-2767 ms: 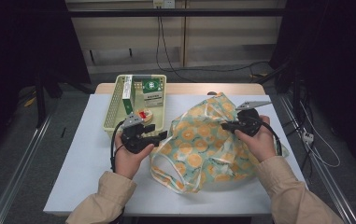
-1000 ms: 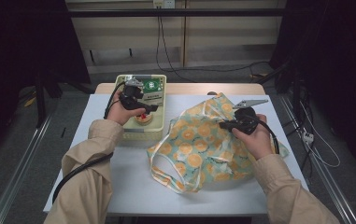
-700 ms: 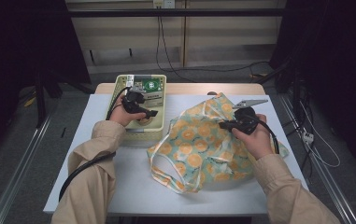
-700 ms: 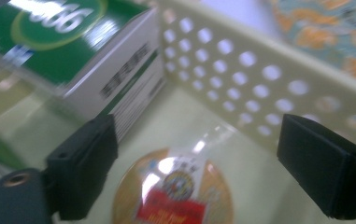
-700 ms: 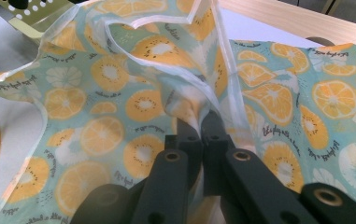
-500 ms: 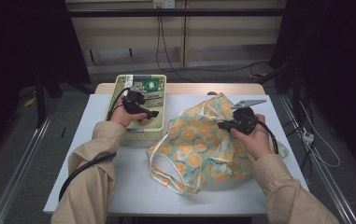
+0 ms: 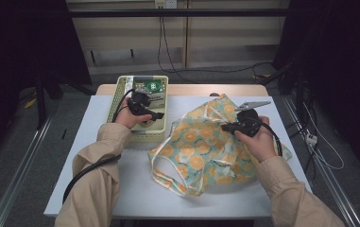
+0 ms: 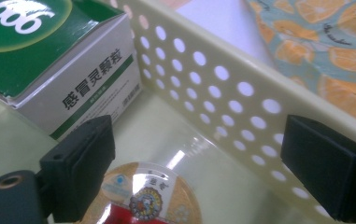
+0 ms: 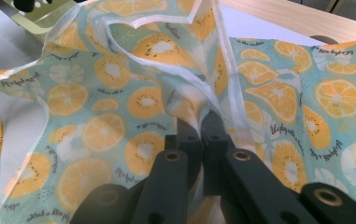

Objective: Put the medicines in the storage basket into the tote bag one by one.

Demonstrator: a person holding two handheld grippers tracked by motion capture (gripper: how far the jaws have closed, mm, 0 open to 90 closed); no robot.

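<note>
A teal cloth bag (image 7: 201,149) printed with orange slices lies crumpled on the white table, its handles trailing toward the front. My right gripper (image 7: 226,126) is shut on a fold of the bag (image 9: 119,93) near its top; the fabric bunches up between the black jaws of the right gripper (image 9: 199,122). My left gripper (image 7: 155,115) reaches down into a pale yellow perforated basket (image 7: 121,92). The left gripper (image 8: 199,172) is open, its jaws standing wide over a round orange-lidded cup (image 8: 140,198) on the basket floor, without touching it. One jaw is close to the basket wall (image 8: 222,88).
A green and white medicine box (image 8: 63,70) lies in the basket (image 7: 152,86) behind the cup. The white table (image 7: 97,161) has bare room at the front left. A wooden strip runs along its far edge, with cables and shelving beyond.
My left gripper left the bag's left edge, moved back to the basket and has sunk a little into it. The right gripper has stayed in place, still gripping the bag.
</note>
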